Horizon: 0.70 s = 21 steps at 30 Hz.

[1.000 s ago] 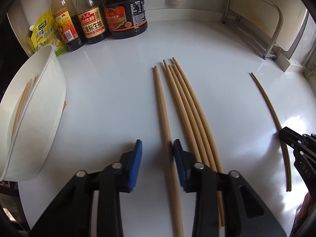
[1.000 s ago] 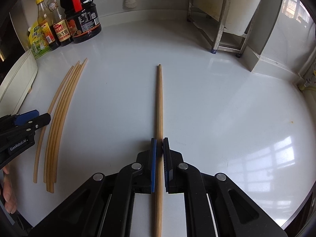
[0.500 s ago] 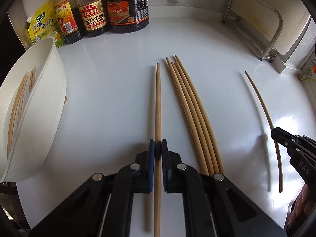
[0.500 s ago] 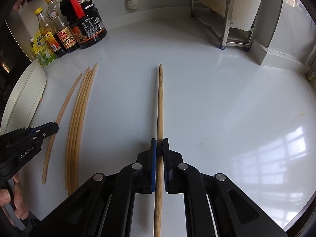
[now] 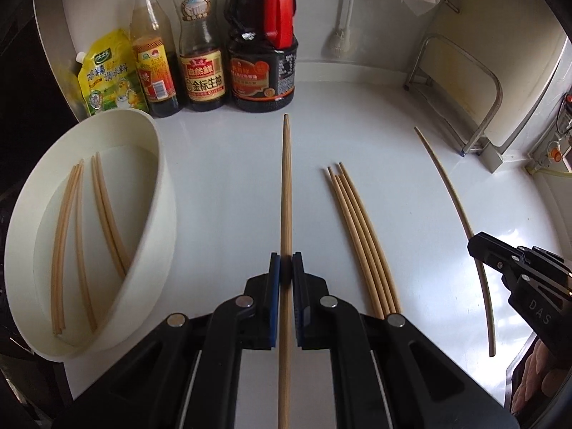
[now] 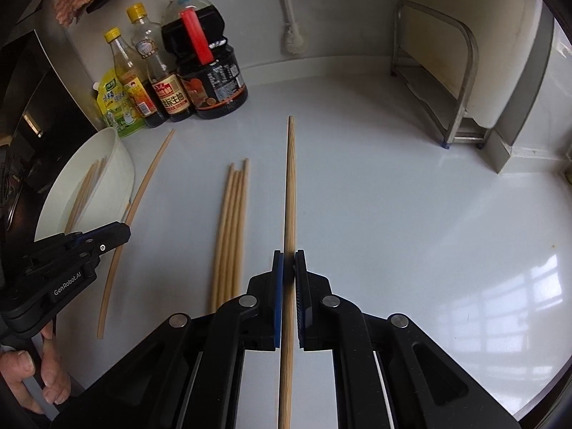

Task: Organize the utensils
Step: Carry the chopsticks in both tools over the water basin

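— What have my grippers got?
— My left gripper (image 5: pixel 286 268) is clamped on one chopstick (image 5: pixel 286 193), centre frame. My right gripper (image 6: pixel 289 268) pinches another chopstick (image 6: pixel 289 193). Four loose chopsticks (image 5: pixel 361 236) lie right of centre; the white bowl (image 5: pixel 164 193) sits left.

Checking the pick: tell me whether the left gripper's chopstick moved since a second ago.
Yes. Held in the shut left gripper, the chopstick has shifted left, away from the four chopsticks lying on the counter, toward the white bowl.
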Tool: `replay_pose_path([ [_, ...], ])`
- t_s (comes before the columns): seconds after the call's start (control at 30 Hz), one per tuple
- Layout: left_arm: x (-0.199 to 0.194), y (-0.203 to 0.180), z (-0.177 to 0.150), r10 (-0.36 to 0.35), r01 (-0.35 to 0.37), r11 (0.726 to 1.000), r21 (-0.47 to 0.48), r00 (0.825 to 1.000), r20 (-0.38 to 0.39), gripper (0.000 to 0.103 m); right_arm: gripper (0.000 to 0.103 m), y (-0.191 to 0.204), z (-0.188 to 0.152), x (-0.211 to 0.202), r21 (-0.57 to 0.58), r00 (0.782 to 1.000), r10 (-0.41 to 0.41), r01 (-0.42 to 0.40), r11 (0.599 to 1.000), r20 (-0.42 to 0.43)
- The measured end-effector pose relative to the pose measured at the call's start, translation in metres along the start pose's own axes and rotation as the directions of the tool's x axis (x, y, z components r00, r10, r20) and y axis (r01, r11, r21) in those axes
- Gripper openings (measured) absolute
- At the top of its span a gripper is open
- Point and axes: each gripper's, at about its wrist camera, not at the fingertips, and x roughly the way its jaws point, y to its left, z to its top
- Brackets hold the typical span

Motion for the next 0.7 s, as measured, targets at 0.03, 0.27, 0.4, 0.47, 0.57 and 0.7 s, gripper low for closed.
replay_pose_path([
  [0.03, -0.005, 0.007, 0.003, 0.006, -0.006, 1.000, -0.006, 1.000, 0.011, 0.007, 0.006, 0.011, 0.006, -0.001, -0.014, 1.000, 0.012, -0.012, 1.000, 0.009],
  [0.27, -0.041, 0.076, 0.019, 0.081, -0.076, 0.995, -0.068, 0.994, 0.077, 0.007, 0.006, 0.101, 0.047, 0.010, -0.120, 0.991, 0.132, -0.127, 0.985, 0.036],
  [0.4, -0.049, 0.124, 0.022, 0.138, -0.128, 0.985, -0.119, 0.988, 0.076, 0.007, 0.006, 0.159, 0.066, 0.031, -0.177, 0.978, 0.205, -0.199, 0.964, 0.019],
  [0.47, -0.048, 0.147, 0.020, 0.166, -0.155, 0.978, -0.143, 0.984, 0.069, 0.007, 0.006, 0.187, 0.075, 0.041, -0.203, 0.973, 0.231, -0.225, 0.953, 0.006],
  [0.57, -0.043, 0.178, 0.019, 0.194, -0.181, 0.968, -0.176, 0.979, 0.057, 0.007, 0.006, 0.227, 0.086, 0.055, -0.238, 0.965, 0.261, -0.257, 0.936, -0.016],
  [0.7, -0.032, 0.211, 0.015, 0.210, -0.199, 0.957, -0.212, 0.977, 0.029, 0.008, 0.006, 0.263, 0.092, 0.080, -0.260, 0.961, 0.268, -0.276, 0.925, -0.067],
])
